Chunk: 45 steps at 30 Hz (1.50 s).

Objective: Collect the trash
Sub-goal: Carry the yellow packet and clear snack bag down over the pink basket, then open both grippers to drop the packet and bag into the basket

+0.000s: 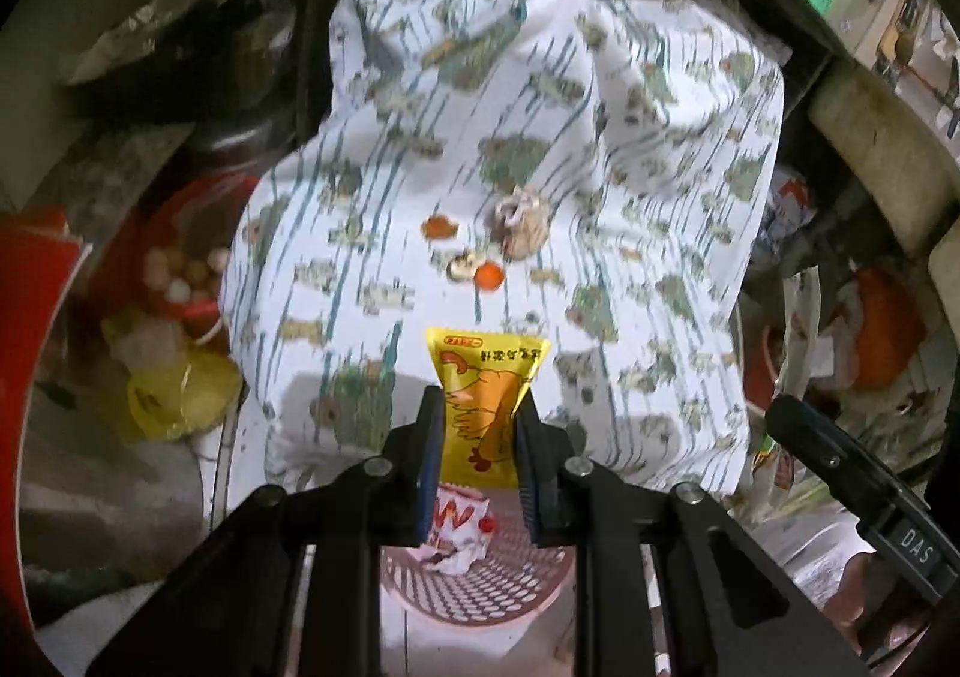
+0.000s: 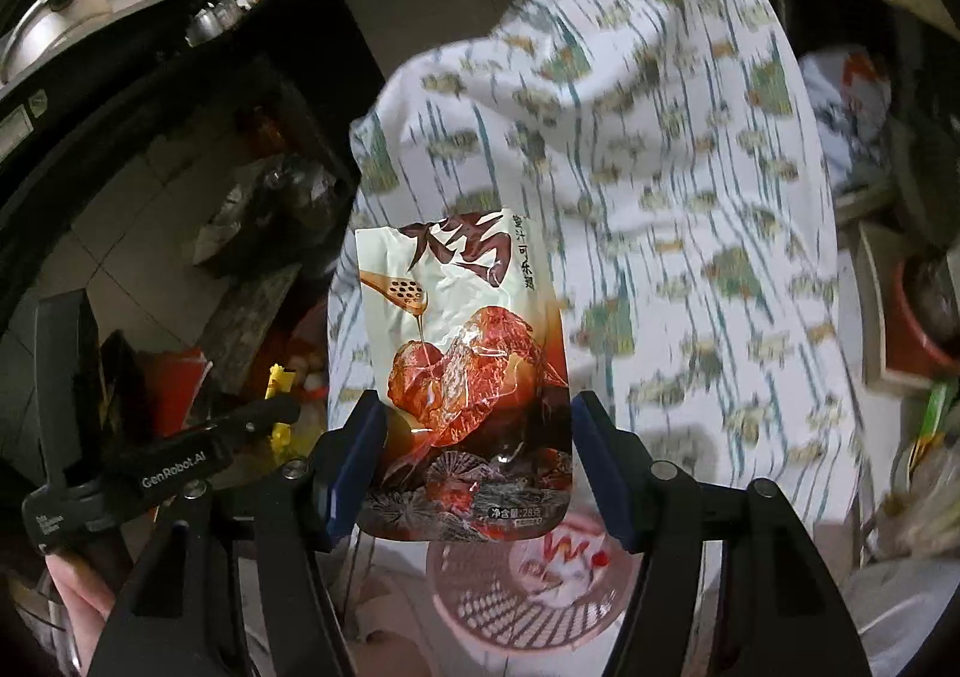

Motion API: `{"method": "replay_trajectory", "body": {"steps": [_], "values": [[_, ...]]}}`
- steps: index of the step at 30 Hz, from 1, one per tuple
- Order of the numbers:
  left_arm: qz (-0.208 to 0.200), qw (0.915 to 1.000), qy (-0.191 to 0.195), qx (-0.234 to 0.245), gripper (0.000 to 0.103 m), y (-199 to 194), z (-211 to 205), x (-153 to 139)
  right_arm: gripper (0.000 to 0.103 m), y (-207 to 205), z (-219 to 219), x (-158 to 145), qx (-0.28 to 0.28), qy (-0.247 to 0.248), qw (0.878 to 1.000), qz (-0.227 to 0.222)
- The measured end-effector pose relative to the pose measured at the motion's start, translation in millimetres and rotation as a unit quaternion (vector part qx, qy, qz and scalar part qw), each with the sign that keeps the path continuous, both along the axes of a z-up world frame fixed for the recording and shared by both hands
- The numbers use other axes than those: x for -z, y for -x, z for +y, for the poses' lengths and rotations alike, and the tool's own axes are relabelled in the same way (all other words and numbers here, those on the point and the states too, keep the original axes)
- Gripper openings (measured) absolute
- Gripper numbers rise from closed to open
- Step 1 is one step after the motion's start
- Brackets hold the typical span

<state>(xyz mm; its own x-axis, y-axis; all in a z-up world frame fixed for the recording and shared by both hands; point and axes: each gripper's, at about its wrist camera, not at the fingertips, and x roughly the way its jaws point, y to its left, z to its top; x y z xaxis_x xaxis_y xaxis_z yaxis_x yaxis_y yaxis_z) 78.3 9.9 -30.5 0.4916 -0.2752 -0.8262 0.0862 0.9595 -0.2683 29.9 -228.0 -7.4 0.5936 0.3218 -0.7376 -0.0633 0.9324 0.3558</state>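
My left gripper (image 1: 480,407) is shut on a small yellow sachet (image 1: 486,395) with a chicken drawing, held above a pink perforated basket (image 1: 498,587). A crumpled red-and-white wrapper (image 1: 459,527) lies in that basket. My right gripper (image 2: 474,413) is shut on a large white-and-red snack wrapper (image 2: 468,365), held above the same basket (image 2: 534,605), where the crumpled wrapper (image 2: 558,557) also shows. Food scraps (image 1: 519,221) and orange bits (image 1: 489,275) lie on the patterned tablecloth (image 1: 540,137).
The cloth-covered table (image 2: 690,257) fills the middle of both views. Clutter with a red bowl (image 1: 186,269) and yellow plastic (image 1: 174,389) lies at left. The other gripper (image 1: 870,497) shows at right, and in the right wrist view (image 2: 150,461) at left. Pots and bottles stand at the back.
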Motion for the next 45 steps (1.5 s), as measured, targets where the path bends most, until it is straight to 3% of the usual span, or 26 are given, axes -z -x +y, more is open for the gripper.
{"method": "replay_trajectory", "body": {"steps": [6, 12, 16, 21, 24, 26, 30, 34, 43, 45], "values": [[0.025, 0.9996, -0.006, 0.016, 0.02, 4.7, -8.7, 22.2, 0.065, 3.2, 1.5, 31.6, -0.007, 0.02, 0.999, 0.026], [0.092, 0.9945, -0.025, 0.043, 0.02, 2.3, -23.8, 70.5, 0.065, -4.0, 5.2, 79.3, -0.02, 0.025, 0.995, 0.09], [0.156, 0.9863, -0.023, 0.05, 0.02, -3.7, -25.2, 112.9, 0.065, -6.6, 6.8, 113.9, -0.027, 0.033, 0.99, 0.132], [0.205, 0.9774, -0.034, 0.039, 0.02, -6.5, -21.0, 151.7, 0.065, -4.8, 8.7, 148.0, -0.031, 0.051, 0.984, 0.165], [0.224, 0.9722, -0.05, 0.046, 0.02, -2.9, -28.1, 170.4, 0.065, -7.5, 8.7, 171.2, -0.032, 0.027, 0.98, 0.193], [0.253, 0.9634, -0.057, 0.067, 0.02, 0.6, -38.3, 193.1, 0.065, -10.5, 9.5, 184.0, -0.032, 0.012, 0.978, 0.208], [0.282, 0.9548, -0.066, 0.065, 0.021, 7.6, -40.5, 226.4, 0.065, -14.9, 4.5, 225.6, -0.014, -0.026, 0.964, 0.265], [0.301, 0.9509, -0.049, 0.054, 0.021, 10.7, -36.8, 241.0, 0.065, -13.5, 8.4, 254.7, -0.013, -0.009, 0.959, 0.283], [0.31, 0.9469, -0.058, 0.062, 0.023, 11.9, -39.2, 245.9, 0.065, -12.1, 2.4, 307.1, 0.002, -0.003, 0.943, 0.334], [0.311, 0.947, -0.056, 0.059, 0.031, 11.1, -39.0, 249.2, 0.065, -12.7, 2.4, 307.2, 0.008, -0.004, 0.943, 0.333]]}}
